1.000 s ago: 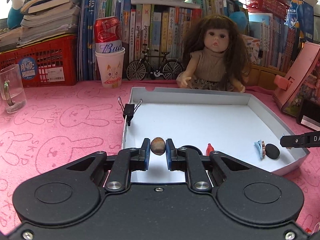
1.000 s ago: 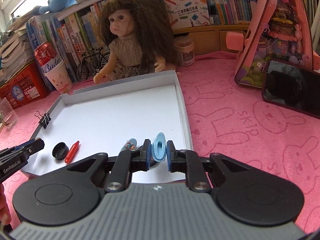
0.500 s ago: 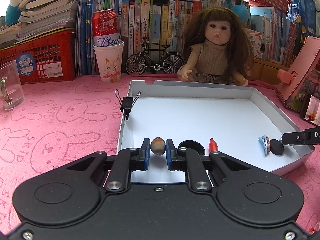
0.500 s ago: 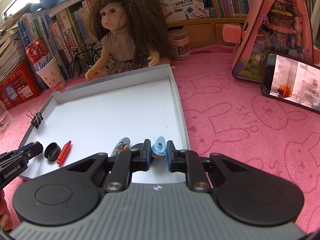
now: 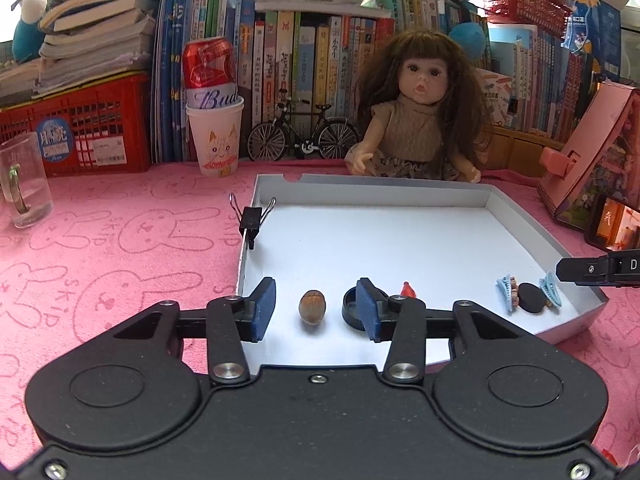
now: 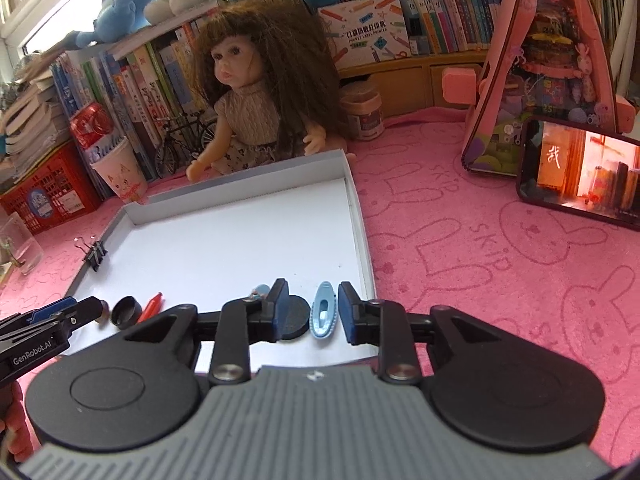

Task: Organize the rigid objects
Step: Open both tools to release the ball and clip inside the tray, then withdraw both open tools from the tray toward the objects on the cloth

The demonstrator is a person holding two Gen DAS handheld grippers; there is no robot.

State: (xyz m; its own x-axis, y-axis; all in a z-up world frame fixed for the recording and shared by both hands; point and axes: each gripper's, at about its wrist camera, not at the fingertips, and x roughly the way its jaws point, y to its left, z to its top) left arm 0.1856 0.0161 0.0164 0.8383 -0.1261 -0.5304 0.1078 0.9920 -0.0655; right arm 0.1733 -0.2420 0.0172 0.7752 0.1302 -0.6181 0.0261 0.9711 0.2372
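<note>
A white shallow tray (image 5: 372,188) (image 6: 240,184) lies on the pink cloth. My left gripper (image 5: 316,309) is open; a brown nut (image 5: 312,306) lies on the tray floor between its fingers. A black cap (image 5: 350,309) and a red piece (image 5: 408,289) lie just right of it. My right gripper (image 6: 313,312) is open; a blue hair clip (image 6: 323,314) lies between its fingers beside a black disc (image 6: 296,322). A second blue clip (image 5: 505,293) lies left of that disc. The right gripper's finger also shows in the left wrist view (image 5: 580,271).
A black binder clip (image 5: 251,219) grips the tray's left wall. A doll (image 5: 416,120), toy bicycle (image 5: 302,134), paper cup with a can (image 5: 215,140), glass mug (image 5: 22,180) and red basket (image 5: 80,128) stand behind. A phone (image 6: 580,174) leans at the right.
Both grippers have opened. The nut has dropped out of the left gripper and the blue clip out of the right gripper; both now lie on the tray floor.
</note>
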